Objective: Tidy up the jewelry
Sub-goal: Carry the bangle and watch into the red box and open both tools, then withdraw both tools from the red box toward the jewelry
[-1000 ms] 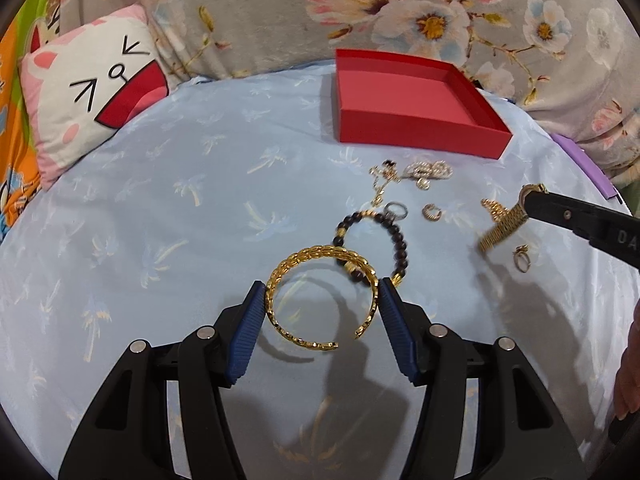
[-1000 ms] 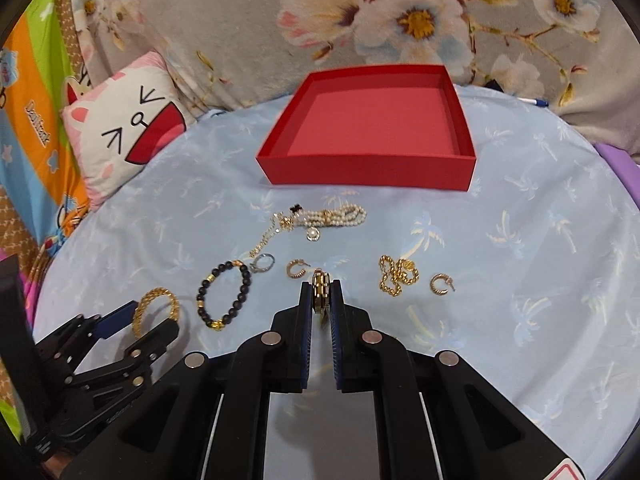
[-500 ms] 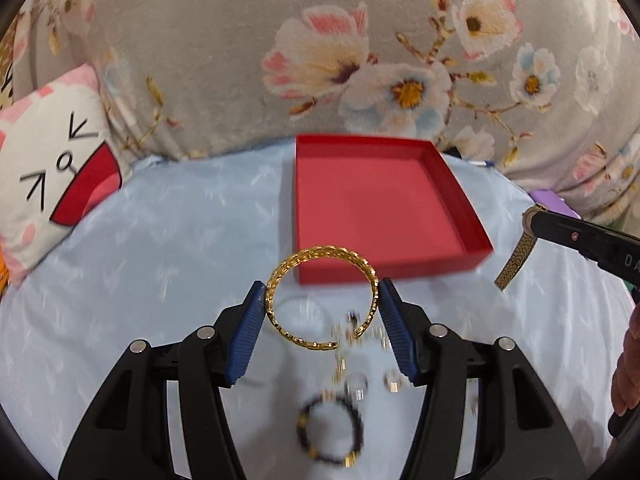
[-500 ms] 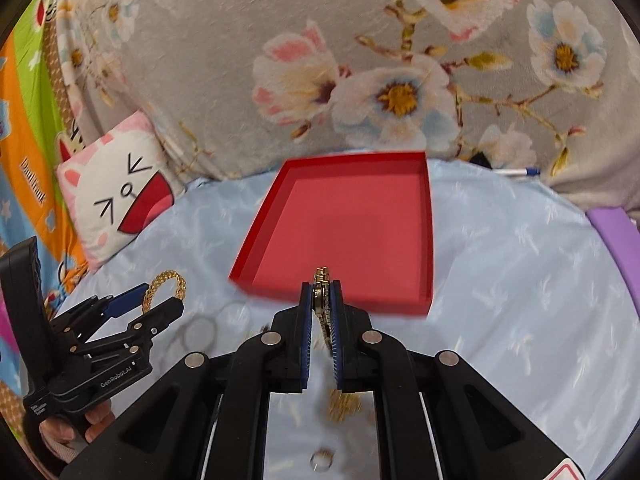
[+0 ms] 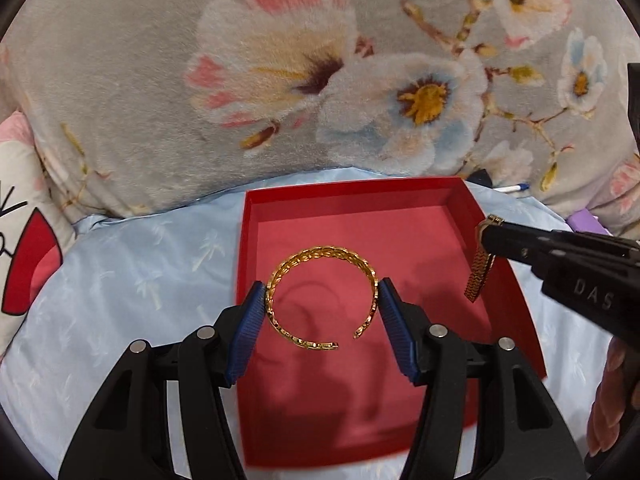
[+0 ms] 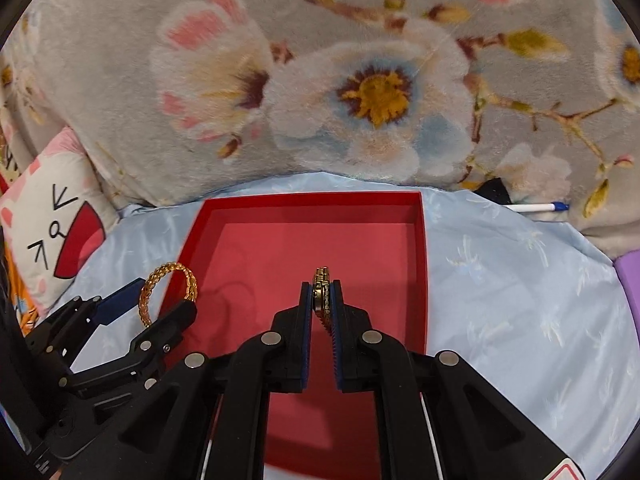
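Observation:
My left gripper point(image 5: 322, 300) is shut on a gold open cuff bangle point(image 5: 320, 258) and holds it above the red tray point(image 5: 440, 200). My right gripper point(image 6: 322, 292) is shut on a gold link bracelet point(image 6: 322, 280) that hangs down over the same red tray point(image 6: 312, 200). In the left wrist view the right gripper point(image 5: 486, 236) comes in from the right with the link bracelet point(image 5: 478, 276) dangling above the tray's right side. In the right wrist view the left gripper point(image 6: 160, 300) holds the bangle point(image 6: 176, 270) at the tray's left edge. The tray floor shows nothing lying on it.
The tray lies on a light blue sheet point(image 6: 520, 280). A floral grey blanket point(image 5: 320, 80) rises behind it. A cat-face pillow point(image 6: 52, 220) is at the left, a pen point(image 6: 536, 207) at the back right, a purple object point(image 6: 630, 276) at the far right.
Both grippers have moved forward from the loose jewelry on the sheet to above the red tray, each carrying its piece. The other jewelry has dropped out of view.

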Demonstrator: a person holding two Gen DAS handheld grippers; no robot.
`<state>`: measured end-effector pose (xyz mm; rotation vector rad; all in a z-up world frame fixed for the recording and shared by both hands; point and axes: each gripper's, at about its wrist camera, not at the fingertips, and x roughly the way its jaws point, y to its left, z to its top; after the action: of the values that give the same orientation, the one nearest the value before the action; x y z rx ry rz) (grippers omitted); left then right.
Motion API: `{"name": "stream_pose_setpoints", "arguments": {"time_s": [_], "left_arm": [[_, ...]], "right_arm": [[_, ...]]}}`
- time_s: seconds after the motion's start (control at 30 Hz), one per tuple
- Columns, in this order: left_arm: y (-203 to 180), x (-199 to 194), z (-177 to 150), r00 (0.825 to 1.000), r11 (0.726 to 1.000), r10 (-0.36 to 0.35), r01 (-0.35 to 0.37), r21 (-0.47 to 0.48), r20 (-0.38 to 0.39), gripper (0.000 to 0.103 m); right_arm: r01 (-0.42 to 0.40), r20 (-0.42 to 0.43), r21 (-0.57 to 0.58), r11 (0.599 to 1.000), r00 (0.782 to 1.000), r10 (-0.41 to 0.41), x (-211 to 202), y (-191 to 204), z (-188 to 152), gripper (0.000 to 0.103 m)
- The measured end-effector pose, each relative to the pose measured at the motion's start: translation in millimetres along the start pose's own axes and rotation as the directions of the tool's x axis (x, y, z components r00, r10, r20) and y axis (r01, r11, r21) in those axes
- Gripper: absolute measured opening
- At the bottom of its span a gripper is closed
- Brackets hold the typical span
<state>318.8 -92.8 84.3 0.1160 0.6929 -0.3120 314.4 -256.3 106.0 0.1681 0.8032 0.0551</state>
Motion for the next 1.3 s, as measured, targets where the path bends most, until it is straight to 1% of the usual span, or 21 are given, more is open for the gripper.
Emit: {"name": "stream_pose_setpoints", "arguments": {"time_s": [0.07, 0.17, 0.27, 0.33, 0.4, 0.43, 0.47, 0.5, 0.57, 0.63, 0.73, 0.77, 0.87, 0.97, 1.1, 1.23, 1.3], "left_arm": [[1, 20, 7, 1.0, 1.0, 0.012, -0.012, -0.004, -0.024, 0.055], [2, 51, 13, 0.997, 1.0, 0.007, -0.007, -0.003, -0.082, 0.056], [5, 71, 13, 0.993, 0.999, 0.036, -0.037, -0.009, -0.115, 0.056], [6, 75, 13, 0.992, 0.999, 0.037, -0.039, -0.019, -0.124, 0.056], [9, 71, 14, 0.993, 0.998, 0.04, -0.044, -0.038, -0.11, 0.057], [10, 67, 14, 0.995, 0.998, 0.035, -0.04, -0.045, -0.098, 0.063], [11, 62, 15, 0.996, 0.998, 0.035, -0.039, -0.053, -0.084, 0.069], [12, 56, 15, 0.997, 0.997, 0.037, -0.041, -0.06, -0.07, 0.07], [13, 40, 17, 0.999, 0.997, 0.037, -0.039, -0.063, -0.031, 0.07], [15, 27, 17, 0.999, 0.997, 0.046, -0.046, -0.06, -0.005, 0.07], [18, 0, 12, 0.998, 0.997, 0.065, -0.063, -0.046, 0.023, 0.072], [18, -11, 6, 0.996, 0.996, 0.086, -0.085, -0.03, 0.027, 0.075], [19, -35, -13, 0.991, 0.992, 0.126, -0.126, 0.0, 0.035, 0.076], [23, -56, -38, 0.992, 0.993, 0.12, -0.121, 0.006, 0.023, 0.076], [27, -75, -74, 0.993, 0.993, 0.116, -0.116, 0.004, -0.022, 0.076], [32, -98, -108, 0.993, 0.993, 0.118, -0.119, -0.014, -0.029, 0.076], [36, -107, -126, 0.994, 0.994, 0.101, -0.102, -0.036, -0.04, 0.077]], "right_arm": [[0.011, -0.028, 0.003, 1.0, 1.0, -0.011, 20, -5, 9, 0.008], [0.055, -0.071, 0.008, 0.998, 0.996, -0.054, 50, -12, 16, 0.008], [0.109, -0.077, -0.018, 0.994, 0.991, -0.11, 62, -14, 17, 0.008], [0.142, -0.072, -0.032, 0.989, 0.987, -0.144, 63, -16, 18, 0.012], [0.166, -0.046, -0.043, 0.985, 0.985, -0.168, 56, -16, 18, 0.013], [0.17, -0.027, -0.044, 0.985, 0.985, -0.171, 49, -16, 17, 0.015], [0.166, -0.009, -0.045, 0.985, 0.986, -0.167, 41, -16, 16, 0.019], [0.159, 0.008, -0.046, 0.986, 0.987, -0.159, 32, -15, 13, 0.024], [0.148, 0.034, -0.043, 0.988, 0.989, -0.146, 14, -17, 6, 0.026], [0.127, 0.05, -0.05, 0.991, 0.991, -0.125, -5, -16, -3, 0.027], [0.116, 0.076, -0.071, 0.991, 0.991, -0.11, -37, -11, -26, 0.033], [0.113, 0.08, -0.082, 0.99, 0.991, -0.107, -46, -9, -34, 0.035], [0.093, 0.085, -0.093, 0.991, 0.993, -0.086, -74, -6, -65, 0.039], [0.071, 0.068, -0.096, 0.993, 0.996, -0.065, -93, -3, -97, 0.039], [0.058, 0.044, -0.103, 0.993, 0.998, -0.053, -113, 2, -140, 0.039], [0.05, 0.017, -0.107, 0.993, 0.999, -0.049, -127, 5, -178, 0.039], [0.033, -0.001, -0.093, 0.995, 0.999, -0.033, -133, 4, -198, 0.039]]}}
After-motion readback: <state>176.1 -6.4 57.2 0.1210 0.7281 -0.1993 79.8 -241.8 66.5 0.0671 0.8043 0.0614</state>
